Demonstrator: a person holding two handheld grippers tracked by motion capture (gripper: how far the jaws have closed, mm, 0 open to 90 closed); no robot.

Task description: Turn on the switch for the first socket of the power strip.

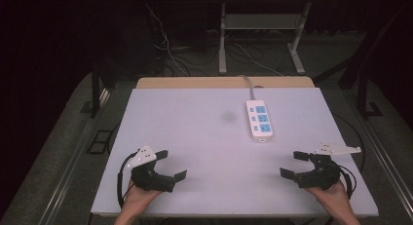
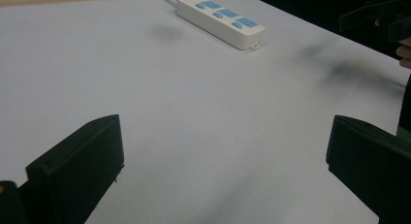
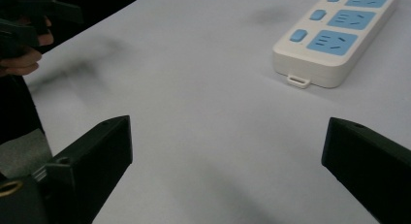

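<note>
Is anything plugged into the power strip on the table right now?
No, in the high view the power strip lies flat on the table with its three blue sockets bare, only its own cord running off the far edge.

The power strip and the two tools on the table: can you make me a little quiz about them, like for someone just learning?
1. True or false: the right tool is clamped on the power strip.
2. How many blue sockets does the power strip have?
3. Which is nearer the power strip: A, the left tool, or B, the right tool?

Key
1. False. Its jaws stand open on nothing, apart from the strip.
2. Three.
3. B, the right tool.
</note>
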